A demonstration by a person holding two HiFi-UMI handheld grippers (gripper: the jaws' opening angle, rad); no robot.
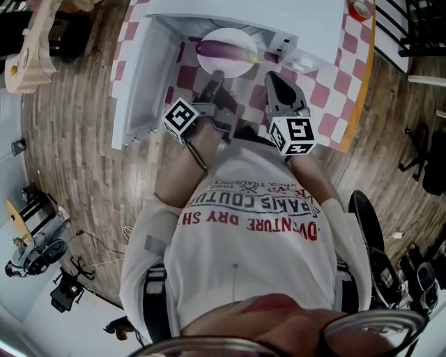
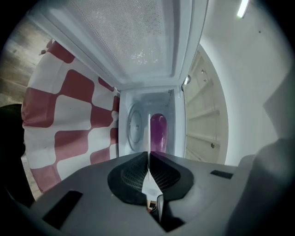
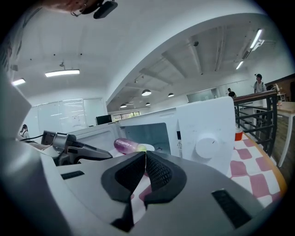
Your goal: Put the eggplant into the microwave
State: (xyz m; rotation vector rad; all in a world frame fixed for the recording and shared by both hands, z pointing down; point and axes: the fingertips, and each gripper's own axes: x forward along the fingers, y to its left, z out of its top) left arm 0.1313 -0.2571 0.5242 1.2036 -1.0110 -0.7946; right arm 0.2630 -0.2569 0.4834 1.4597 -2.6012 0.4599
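A purple eggplant [image 1: 223, 50] lies on a white plate [image 1: 230, 66] at the mouth of the white microwave [image 1: 244, 14], whose door [image 1: 139, 77] stands swung open to the left. My left gripper [image 1: 217, 75] is shut on the plate's near rim. In the left gripper view the plate [image 2: 149, 133] shows edge-on as a thin white line running out from the left gripper [image 2: 149, 154], with the eggplant [image 2: 158, 131] beside it in the cavity. My right gripper [image 1: 273, 78] is shut and empty, in front of the control panel [image 3: 207, 138]. From the right gripper [image 3: 145, 156] I see the eggplant [image 3: 125, 146].
The microwave stands on a red-and-white checked cloth [image 1: 327, 90] whose table edge [image 1: 359, 104] runs down the right. A red-and-white roll [image 1: 360, 8] sits at the far right corner. A dark railing [image 3: 258, 115] stands beyond the table, and wooden floor surrounds it.
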